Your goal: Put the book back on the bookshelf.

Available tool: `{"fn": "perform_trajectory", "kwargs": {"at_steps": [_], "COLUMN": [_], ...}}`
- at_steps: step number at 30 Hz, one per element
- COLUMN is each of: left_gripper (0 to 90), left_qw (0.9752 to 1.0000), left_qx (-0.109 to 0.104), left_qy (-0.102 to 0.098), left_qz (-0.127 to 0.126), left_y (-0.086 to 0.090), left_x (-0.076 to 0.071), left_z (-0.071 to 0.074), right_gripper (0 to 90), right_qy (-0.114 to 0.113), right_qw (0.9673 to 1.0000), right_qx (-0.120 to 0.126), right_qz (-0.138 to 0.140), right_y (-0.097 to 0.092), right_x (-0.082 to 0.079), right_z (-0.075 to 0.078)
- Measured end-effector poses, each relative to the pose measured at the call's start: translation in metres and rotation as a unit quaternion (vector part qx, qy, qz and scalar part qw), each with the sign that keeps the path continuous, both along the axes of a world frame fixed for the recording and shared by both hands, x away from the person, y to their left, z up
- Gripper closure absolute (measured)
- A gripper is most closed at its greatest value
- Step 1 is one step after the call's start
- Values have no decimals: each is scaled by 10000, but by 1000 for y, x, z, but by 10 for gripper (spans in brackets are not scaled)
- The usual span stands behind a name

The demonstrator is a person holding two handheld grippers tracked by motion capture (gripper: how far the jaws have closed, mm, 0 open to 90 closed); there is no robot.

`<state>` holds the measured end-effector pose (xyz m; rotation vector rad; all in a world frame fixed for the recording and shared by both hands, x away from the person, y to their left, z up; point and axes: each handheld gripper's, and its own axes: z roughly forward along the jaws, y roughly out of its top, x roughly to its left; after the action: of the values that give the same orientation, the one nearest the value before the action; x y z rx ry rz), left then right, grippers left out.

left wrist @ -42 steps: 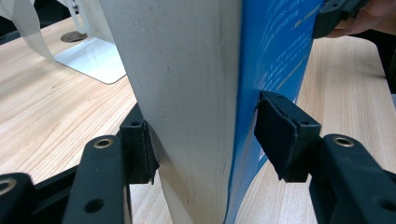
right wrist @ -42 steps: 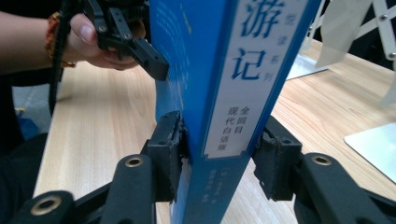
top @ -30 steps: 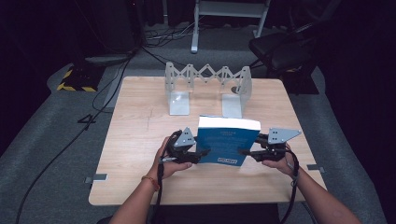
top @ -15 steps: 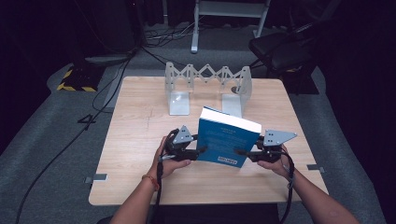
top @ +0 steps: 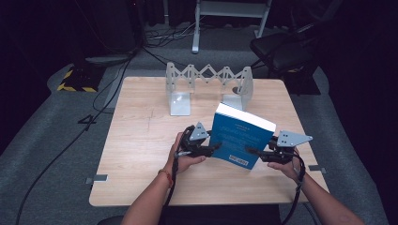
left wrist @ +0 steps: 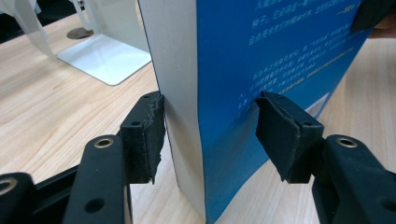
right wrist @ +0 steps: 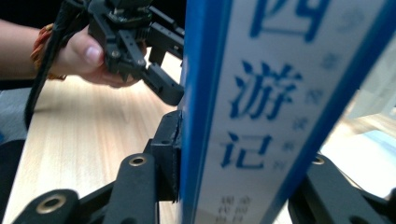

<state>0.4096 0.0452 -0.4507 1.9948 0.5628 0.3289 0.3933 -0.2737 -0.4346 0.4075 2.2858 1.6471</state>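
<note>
Blue book (top: pixel 239 138) tilted upright, left gripper (top: pixel 212 149) and right gripper (top: pixel 256 152) each clamped on an edge (steadying it for the rack (top: pixel 206 84) behind)

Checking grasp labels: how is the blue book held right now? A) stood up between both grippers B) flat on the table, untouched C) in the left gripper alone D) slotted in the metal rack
A: the blue book stands tilted, left gripper and right gripper clamping opposite edges.
</note>
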Motion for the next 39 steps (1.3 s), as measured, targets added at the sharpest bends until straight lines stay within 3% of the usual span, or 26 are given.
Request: {"fn": "perform_trajectory", "kwargs": {"at_steps": [12, 16, 19, 22, 23, 26, 28, 30, 31, 34, 39], "left_gripper": [433, 474, 377, 341, 314, 281, 246, 212, 215, 209, 208], "left_qw": [9999, 9997, 9987, 9964, 9964, 9924, 9865, 9810, 9789, 9779, 9715], "left_qx": [81, 228, 464, 673, 673, 905, 1044, 1053, 1145, 1114, 1385], "left_qy": [68, 67, 88, 256, 256, 489, 728, 936, 927, 995, 1138], "left_qz": [-9, 2, 187, 438, 438, 676, 1033, 1331, 1415, 1465, 1548], "left_y": [8, 13, 22, 46, 46, 73, 98, 114, 120, 132, 138], "left_x": [-6, -11, -14, -20, -20, -27, -32, -35, -37, -40, -40], "left_z": [-1, -1, 0, -2, -2, -15, -29, -36, -36, -36, -44], "right_gripper": [600, 598, 595, 601, 601, 610, 611, 611, 612, 613, 615], "right_qy": [30, 49, 58, -45, -45, -65, -32, -3, -4, 30, 53], "right_qw": [9999, 9998, 9997, 9997, 9997, 9998, 9999, 9999, 9999, 9999, 9997], "right_qx": [70, 139, 191, 207, 207, 122, 96, 62, 36, 16, -23], "right_qz": [-80, -98, -138, -135, -135, -121, -113, -105, -139, -161, -216], "right_y": [8, 12, 15, 22, 22, 25, 25, 26, 26, 27, 26], "right_x": [1, 1, 1, 2, 2, 4, 4, 7, 7, 10, 12], "right_z": [5, 5, 7, 14, 14, 17, 18, 20, 21, 22, 24]}}
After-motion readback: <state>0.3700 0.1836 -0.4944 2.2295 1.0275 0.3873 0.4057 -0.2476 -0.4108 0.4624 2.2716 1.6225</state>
